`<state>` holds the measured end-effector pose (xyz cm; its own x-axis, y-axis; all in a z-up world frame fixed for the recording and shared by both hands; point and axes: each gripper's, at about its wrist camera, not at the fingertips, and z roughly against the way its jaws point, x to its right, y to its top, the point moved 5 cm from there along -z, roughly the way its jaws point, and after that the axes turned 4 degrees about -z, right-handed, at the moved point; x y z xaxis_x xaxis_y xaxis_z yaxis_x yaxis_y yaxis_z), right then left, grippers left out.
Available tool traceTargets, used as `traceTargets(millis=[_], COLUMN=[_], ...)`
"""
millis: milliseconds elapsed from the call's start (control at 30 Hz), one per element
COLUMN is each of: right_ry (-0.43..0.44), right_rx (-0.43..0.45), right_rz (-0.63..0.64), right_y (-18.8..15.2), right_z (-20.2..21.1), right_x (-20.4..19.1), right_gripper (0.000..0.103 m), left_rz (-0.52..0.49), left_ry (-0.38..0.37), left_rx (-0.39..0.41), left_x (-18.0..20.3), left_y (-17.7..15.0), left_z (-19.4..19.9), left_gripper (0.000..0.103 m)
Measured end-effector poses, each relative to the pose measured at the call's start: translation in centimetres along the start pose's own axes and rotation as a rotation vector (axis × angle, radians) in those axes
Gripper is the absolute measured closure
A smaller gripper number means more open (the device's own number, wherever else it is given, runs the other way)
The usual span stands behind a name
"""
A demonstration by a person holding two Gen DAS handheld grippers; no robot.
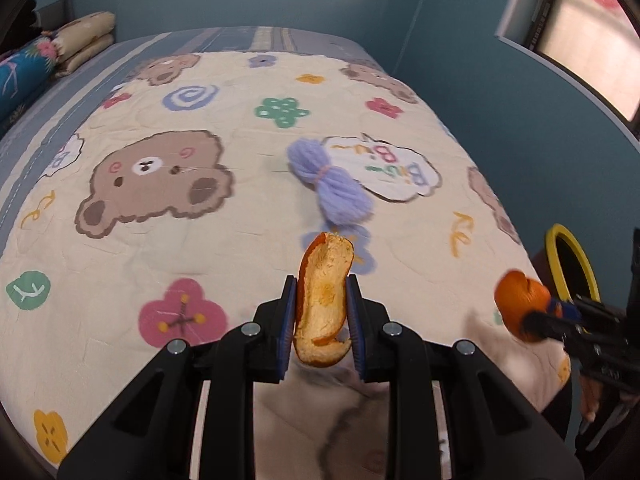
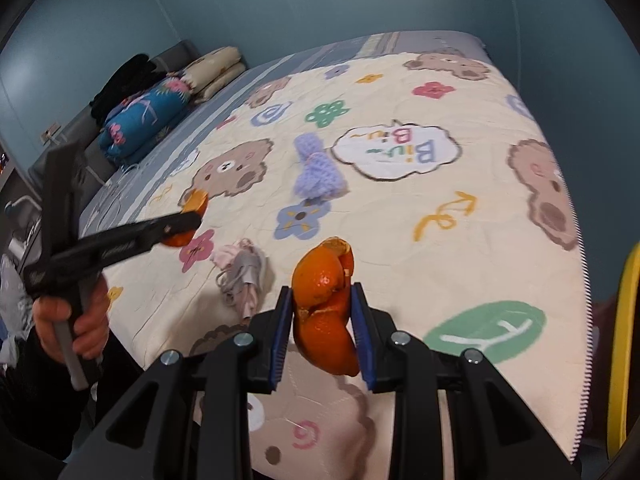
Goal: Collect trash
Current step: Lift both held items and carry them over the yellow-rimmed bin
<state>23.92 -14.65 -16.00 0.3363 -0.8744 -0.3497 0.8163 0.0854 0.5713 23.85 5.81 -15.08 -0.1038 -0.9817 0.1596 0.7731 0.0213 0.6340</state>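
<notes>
My left gripper is shut on a curved piece of orange peel, pale inside facing the camera, held above the bed quilt. My right gripper is shut on a second piece of orange peel, orange skin outward, also above the quilt. In the left wrist view the right gripper with its peel is at the right edge, beside a bin with a yellow rim. In the right wrist view the left gripper is at the left with its peel.
A lilac yarn bundle lies mid-quilt, also in the right wrist view. A small folded pink-grey umbrella lies near the bed's front edge. Folded bedding is stacked at the bed's far left. The bin's yellow rim stands beside the bed's right edge.
</notes>
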Motion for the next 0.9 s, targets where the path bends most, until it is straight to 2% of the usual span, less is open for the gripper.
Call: traceTargets(millis=[333, 500, 900], right_ry=[-0.026, -0.042, -0.112], right_rx=[0.057, 0.098, 0.222], right_rz=[-0.077, -0.109, -0.168], right_y=[0.4, 1.0, 2.5], right_z=[3.6, 5.3, 10.4], right_x=[4.4, 6.5, 12.0], right_gripper=[0.075, 0.075, 0.075], left_rz=[-0.104, -0.179, -0.249], left_ry=[-0.066, -0.096, -0.207], left_rx=[0.006, 0.04, 0.059], left_x=[7.5, 11.5, 18.7], left_y=[0.7, 1.8, 4.2], left_z=[1.1, 1.4, 0.8], left_gripper=[0.08, 0.08, 0.08])
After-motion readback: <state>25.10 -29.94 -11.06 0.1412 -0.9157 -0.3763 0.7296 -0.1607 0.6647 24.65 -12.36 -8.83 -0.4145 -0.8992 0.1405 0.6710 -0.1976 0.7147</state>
